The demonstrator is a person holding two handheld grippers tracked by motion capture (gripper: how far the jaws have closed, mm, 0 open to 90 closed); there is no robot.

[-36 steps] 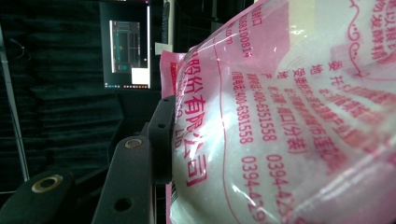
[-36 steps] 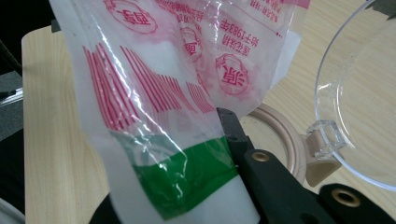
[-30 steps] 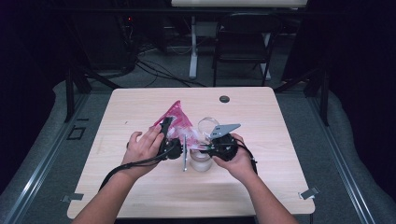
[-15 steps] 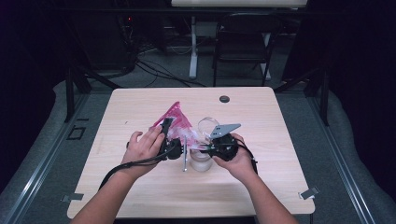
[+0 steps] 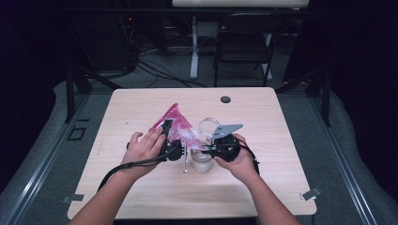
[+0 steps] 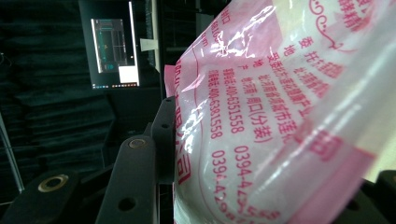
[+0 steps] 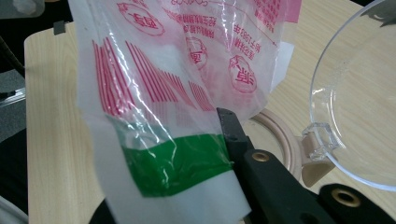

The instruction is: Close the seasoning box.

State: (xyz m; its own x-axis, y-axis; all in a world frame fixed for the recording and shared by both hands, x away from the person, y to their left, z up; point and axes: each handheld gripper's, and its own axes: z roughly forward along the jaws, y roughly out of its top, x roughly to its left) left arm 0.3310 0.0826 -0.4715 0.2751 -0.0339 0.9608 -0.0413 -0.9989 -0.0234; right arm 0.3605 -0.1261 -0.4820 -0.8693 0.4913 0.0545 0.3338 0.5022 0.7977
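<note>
A pink and clear plastic bag (image 5: pixel 176 123) with red print is held up over the middle of the table between both grippers. My left gripper (image 5: pixel 168 127) is shut on the bag (image 6: pixel 261 116), its left jaw flat against the film. My right gripper (image 5: pixel 200 148) is shut on the bag's green-striped edge (image 7: pixel 177 163), and one black jaw lies over the film. Below and to the right stands a clear glass jar (image 5: pixel 202 162) with its hinged lid (image 5: pixel 209 125) swung open. The lid (image 7: pixel 359 107) and the jar's rim (image 7: pixel 280 135) lie just beyond the right jaw.
A thin metal utensil (image 5: pixel 186 159) lies on the wooden table (image 5: pixel 281 187) beside the jar. A black round cap (image 5: pixel 225 99) sits near the far edge. A chair (image 5: pixel 244 47) and cables stand beyond the table. A lit monitor (image 6: pixel 114 44) glows in the dark background.
</note>
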